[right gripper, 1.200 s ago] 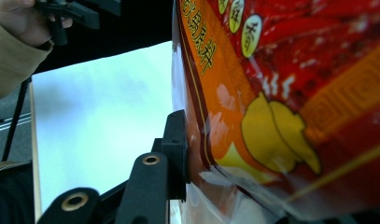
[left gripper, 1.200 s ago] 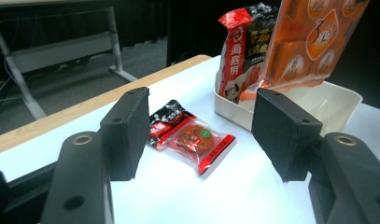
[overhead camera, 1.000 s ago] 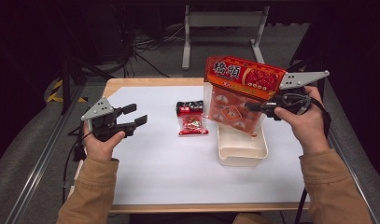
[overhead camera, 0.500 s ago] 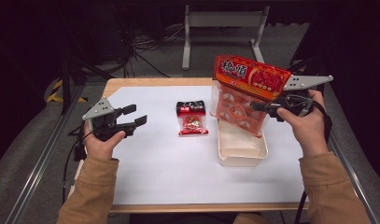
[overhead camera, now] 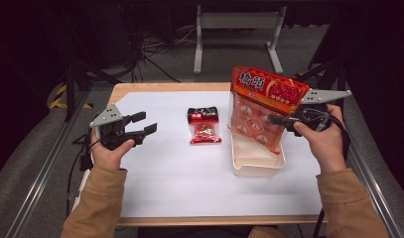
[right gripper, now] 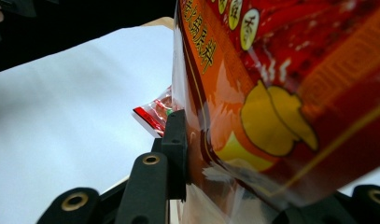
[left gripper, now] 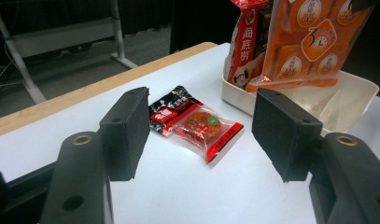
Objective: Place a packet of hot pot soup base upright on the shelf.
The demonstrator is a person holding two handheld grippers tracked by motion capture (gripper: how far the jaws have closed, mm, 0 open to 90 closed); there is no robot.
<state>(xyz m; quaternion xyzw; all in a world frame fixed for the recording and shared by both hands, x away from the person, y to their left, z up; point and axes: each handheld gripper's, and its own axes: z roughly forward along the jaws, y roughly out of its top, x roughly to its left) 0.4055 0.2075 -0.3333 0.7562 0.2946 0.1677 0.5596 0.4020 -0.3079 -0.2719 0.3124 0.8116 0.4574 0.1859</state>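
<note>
Right claw [overhead camera: 279, 119] grips the big snack bag [overhead camera: 261, 106] just above the tub [overhead camera: 256, 166], which looks too short, so the bag may topple out.

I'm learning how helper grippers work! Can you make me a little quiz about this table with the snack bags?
1. True or false: the right gripper is shut on the big red snack bag.
2. What lies between the left gripper and the white tray: A) a spoon, B) a small red-and-black packet, C) a cup?
3. Fill in: the left gripper's jaws are ____ and hold nothing.

Key: 1 true; 2 B; 3 open.
</note>
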